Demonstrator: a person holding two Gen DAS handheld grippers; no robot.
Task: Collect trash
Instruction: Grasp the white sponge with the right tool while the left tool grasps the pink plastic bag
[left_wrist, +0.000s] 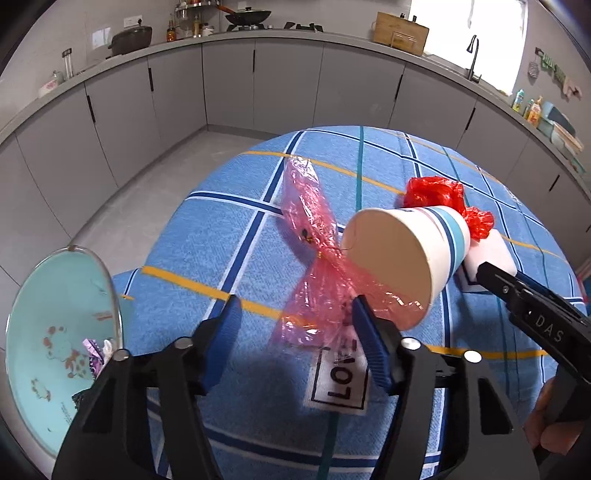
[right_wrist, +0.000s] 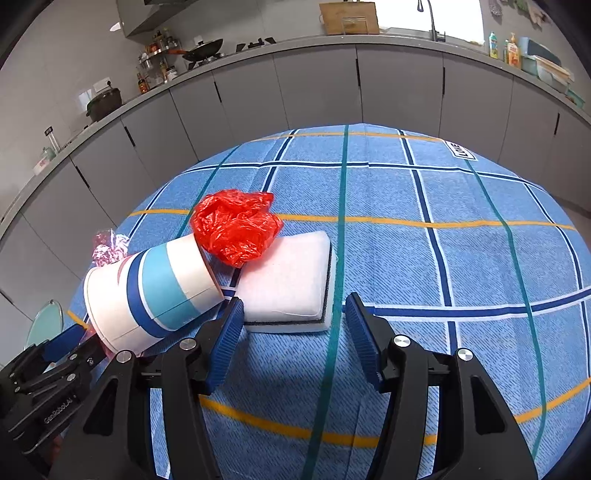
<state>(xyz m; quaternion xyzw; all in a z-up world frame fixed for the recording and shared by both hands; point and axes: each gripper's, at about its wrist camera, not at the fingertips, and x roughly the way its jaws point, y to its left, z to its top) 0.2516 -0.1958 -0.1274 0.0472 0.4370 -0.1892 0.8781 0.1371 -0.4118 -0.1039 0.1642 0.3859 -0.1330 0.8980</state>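
Left gripper (left_wrist: 295, 325), jaws part-open, straddles the crumpled pink cellophane wrapper (left_wrist: 314, 236) lying on the blue checked tablecloth (left_wrist: 221, 236); whether a pad already touches the film is unclear. Right gripper (right_wrist: 293, 332), jaws empty, hovers over the white sponge block (right_wrist: 288, 280) beside the tipped striped paper cup (right_wrist: 155, 295). Pinch the wrapper's gathered waist, avoiding the cup rim.

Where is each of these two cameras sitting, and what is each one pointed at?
Left wrist view: sits on the left gripper, looking down past its open fingers at pink cellophane and a tipped paper cup; the right gripper shows too.
Right wrist view: sits on the right gripper, looking down at a white sponge; the left gripper shows at lower left.
Shared: cup, red plastic bag, sponge, blue checked tablecloth, kitchen cabinets.
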